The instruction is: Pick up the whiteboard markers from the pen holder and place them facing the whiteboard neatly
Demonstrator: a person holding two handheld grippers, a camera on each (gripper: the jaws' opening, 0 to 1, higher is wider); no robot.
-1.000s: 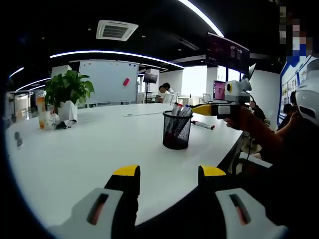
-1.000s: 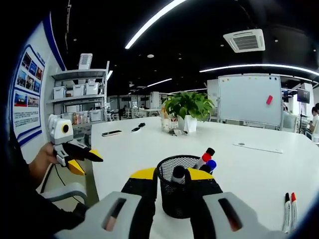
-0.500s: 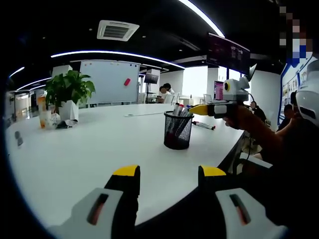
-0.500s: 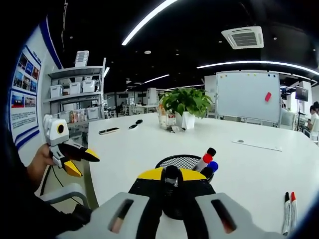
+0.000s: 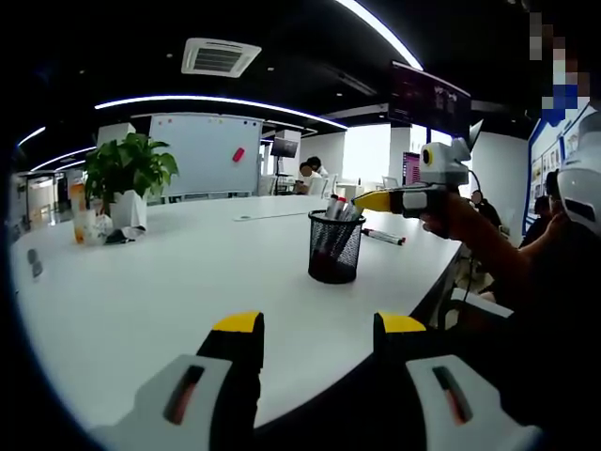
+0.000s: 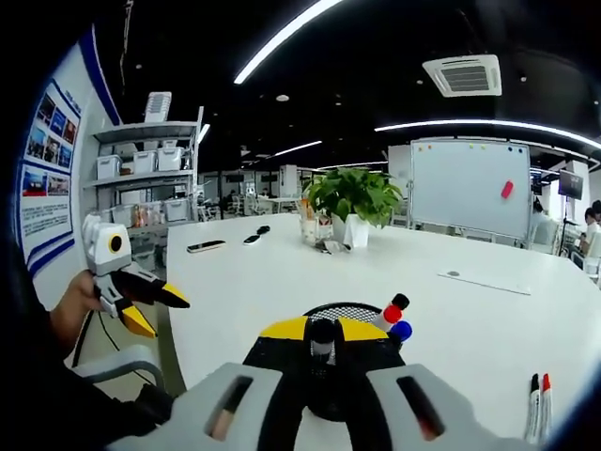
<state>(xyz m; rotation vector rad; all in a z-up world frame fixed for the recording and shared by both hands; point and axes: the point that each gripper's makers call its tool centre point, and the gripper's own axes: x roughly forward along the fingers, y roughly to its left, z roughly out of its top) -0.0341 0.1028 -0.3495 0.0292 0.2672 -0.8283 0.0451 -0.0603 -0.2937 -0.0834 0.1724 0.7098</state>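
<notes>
A black mesh pen holder (image 5: 333, 246) stands on the white table (image 5: 169, 282) with several markers (image 5: 338, 207) sticking out of it. My right gripper (image 5: 376, 200) comes in from the right just above its rim, held by a hand. In the right gripper view, my right gripper (image 6: 323, 333) is shut on a black-capped marker (image 6: 323, 331) over the pen holder (image 6: 349, 311). Red (image 6: 392, 313), blue (image 6: 402, 330) and black (image 6: 401, 302) caps lean at the holder's right side. My left gripper (image 5: 319, 324) is open and empty at the table's near edge; it also appears as the left gripper (image 6: 155, 303).
The whiteboard (image 5: 204, 153) stands beyond the table's far side, beside a potted plant (image 5: 127, 174). Two markers (image 6: 538, 404) lie side by side on the table past the holder. Small items (image 6: 209, 249) lie farther along the table. People sit near the windows.
My right gripper's jaws closed on the black-capped marker in the holder and rose slightly with it. My left gripper stayed where it was.
</notes>
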